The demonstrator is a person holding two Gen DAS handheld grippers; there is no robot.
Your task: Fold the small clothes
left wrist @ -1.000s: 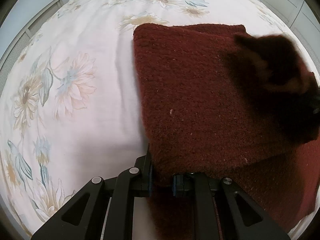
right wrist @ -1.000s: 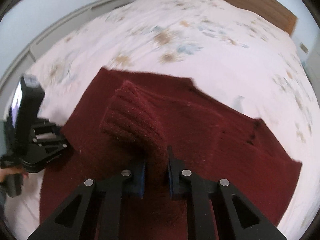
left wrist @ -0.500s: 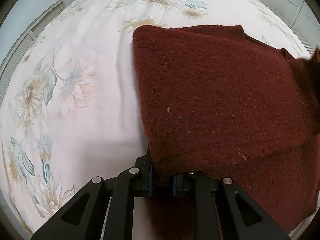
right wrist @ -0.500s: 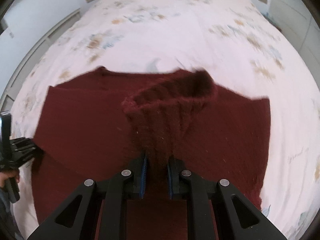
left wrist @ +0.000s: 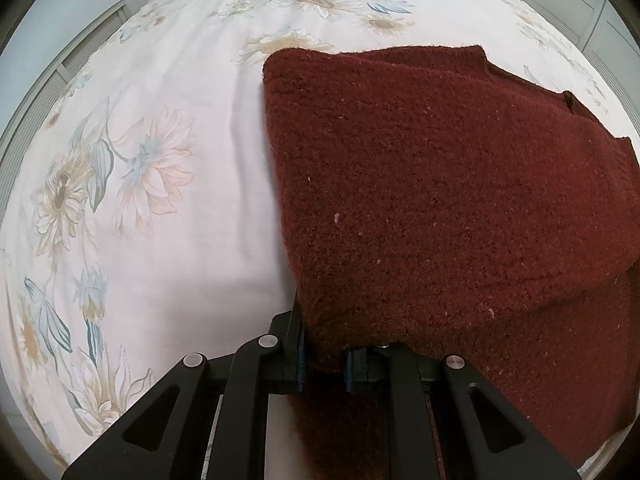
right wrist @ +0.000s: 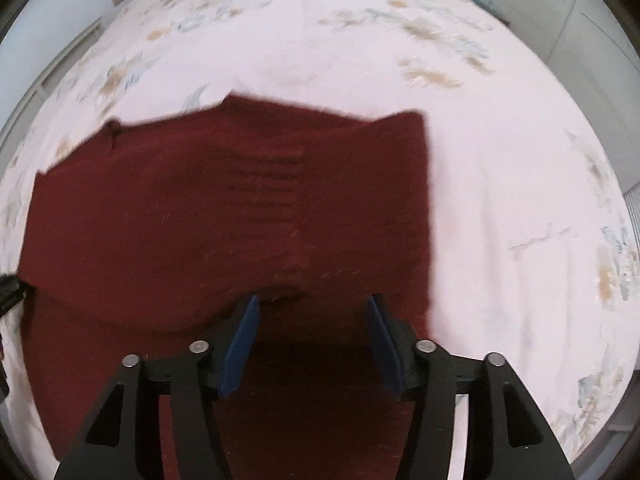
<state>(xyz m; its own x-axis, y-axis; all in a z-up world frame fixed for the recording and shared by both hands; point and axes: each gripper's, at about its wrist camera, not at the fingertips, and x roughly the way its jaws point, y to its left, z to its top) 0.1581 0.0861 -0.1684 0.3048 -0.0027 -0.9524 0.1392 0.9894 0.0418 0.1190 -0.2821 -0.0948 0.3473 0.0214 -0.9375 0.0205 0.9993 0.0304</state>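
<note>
I see the floral bedsheet (left wrist: 168, 92) filling both views, with the dark red knit sweater (left wrist: 440, 184) lying on it toward the near edge, one layer folded over another. My left gripper (left wrist: 325, 354) is clamped on the sweater's near left fold edge. My right gripper (right wrist: 312, 340) hangs over the cloth with its blue pads (right wrist: 240, 344) spread apart, gripping nothing.
</note>
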